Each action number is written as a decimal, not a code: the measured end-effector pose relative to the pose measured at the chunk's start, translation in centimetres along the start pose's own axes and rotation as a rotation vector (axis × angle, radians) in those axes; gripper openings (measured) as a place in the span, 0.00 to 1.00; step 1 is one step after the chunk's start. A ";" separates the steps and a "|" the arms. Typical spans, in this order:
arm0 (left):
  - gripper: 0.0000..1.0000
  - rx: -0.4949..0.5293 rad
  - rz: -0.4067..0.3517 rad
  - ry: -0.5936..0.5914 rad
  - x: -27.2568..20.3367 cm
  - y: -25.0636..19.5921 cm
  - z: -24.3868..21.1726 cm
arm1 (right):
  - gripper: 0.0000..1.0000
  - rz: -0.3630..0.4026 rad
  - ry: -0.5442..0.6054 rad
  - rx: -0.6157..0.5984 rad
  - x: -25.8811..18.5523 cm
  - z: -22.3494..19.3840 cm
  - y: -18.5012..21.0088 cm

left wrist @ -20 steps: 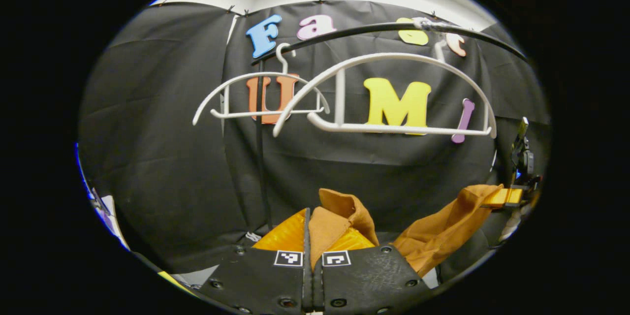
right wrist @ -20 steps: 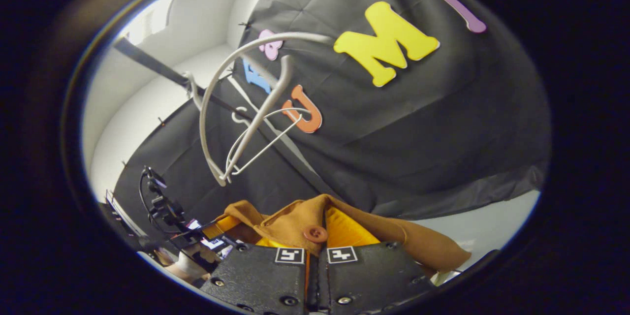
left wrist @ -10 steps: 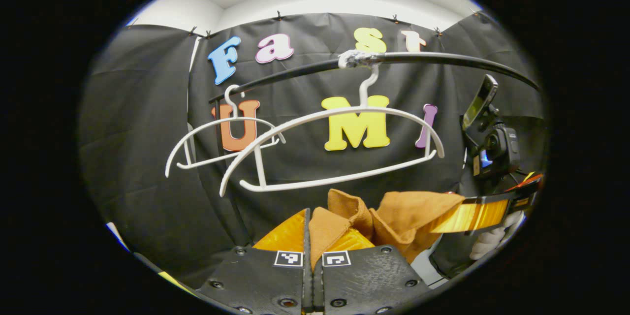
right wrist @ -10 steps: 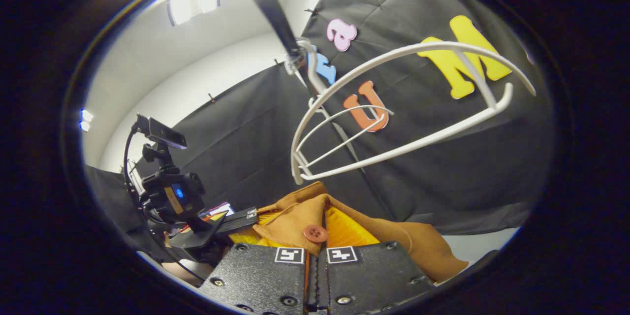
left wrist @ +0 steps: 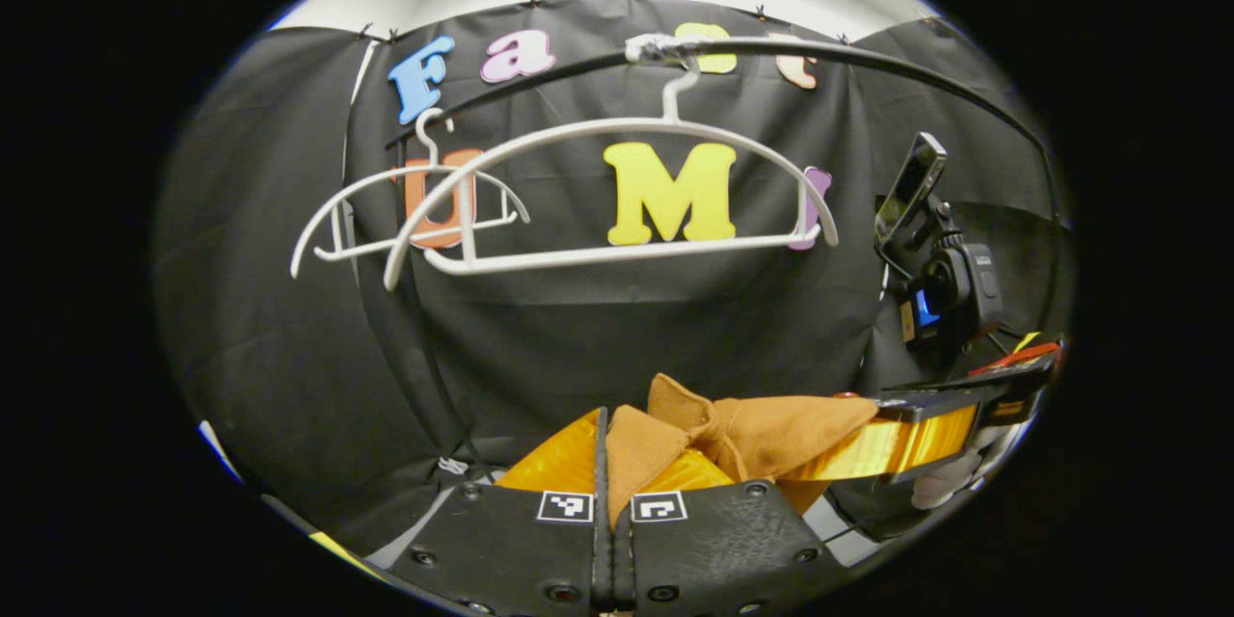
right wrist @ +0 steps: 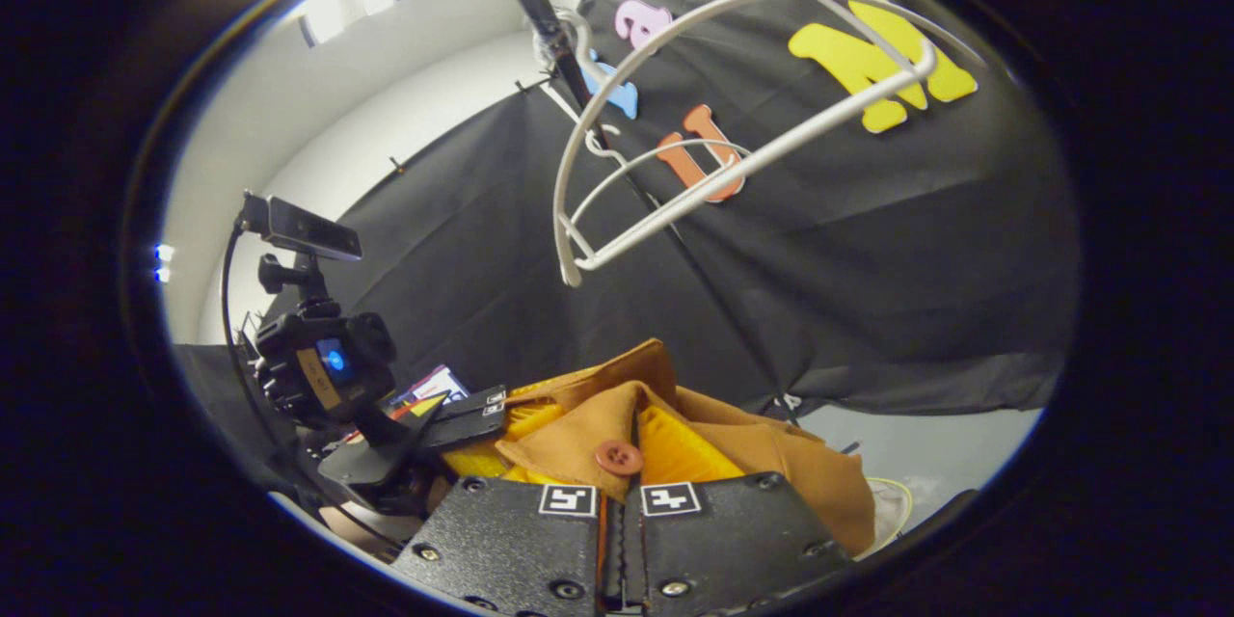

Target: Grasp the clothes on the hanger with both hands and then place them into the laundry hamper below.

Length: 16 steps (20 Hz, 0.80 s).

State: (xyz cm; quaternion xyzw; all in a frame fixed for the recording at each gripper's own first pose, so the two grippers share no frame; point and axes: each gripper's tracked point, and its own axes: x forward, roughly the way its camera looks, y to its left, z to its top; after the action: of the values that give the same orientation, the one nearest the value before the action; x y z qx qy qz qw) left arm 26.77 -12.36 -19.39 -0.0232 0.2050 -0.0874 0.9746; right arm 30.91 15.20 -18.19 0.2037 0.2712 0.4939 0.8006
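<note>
Lower centre of both views: our left gripper (left wrist: 609, 463) and right gripper (right wrist: 617, 463) each pinch the tan garment (left wrist: 771, 429), bunched between them. The white hanger (left wrist: 617, 202) hangs bare upper centre (garment freed). We judge lowering to the hamper comes next.
</note>
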 end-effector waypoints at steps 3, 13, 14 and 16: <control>0.01 -0.018 -0.032 0.070 1.2 -1.5 -4.6 | 0.04 -0.078 0.063 0.043 -0.5 -3.9 -3.5; 0.01 -0.217 -0.079 0.414 3.9 -6.5 -23.4 | 0.04 -0.457 0.368 0.168 -2.3 -19.5 -16.7; 0.01 -0.242 -0.073 0.459 4.0 -6.8 -25.4 | 0.04 -0.482 0.405 0.179 -2.4 -20.9 -17.3; 0.01 -0.294 -0.046 0.538 3.8 -6.7 -28.8 | 0.04 -0.516 0.478 0.203 -2.7 -23.9 -18.3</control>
State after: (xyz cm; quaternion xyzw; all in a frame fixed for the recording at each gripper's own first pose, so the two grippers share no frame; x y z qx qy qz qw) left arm 17.43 -19.94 -46.71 -0.1448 0.4654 -0.0821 0.8693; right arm 27.21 6.25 -46.85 0.0857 0.5407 0.2801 0.7885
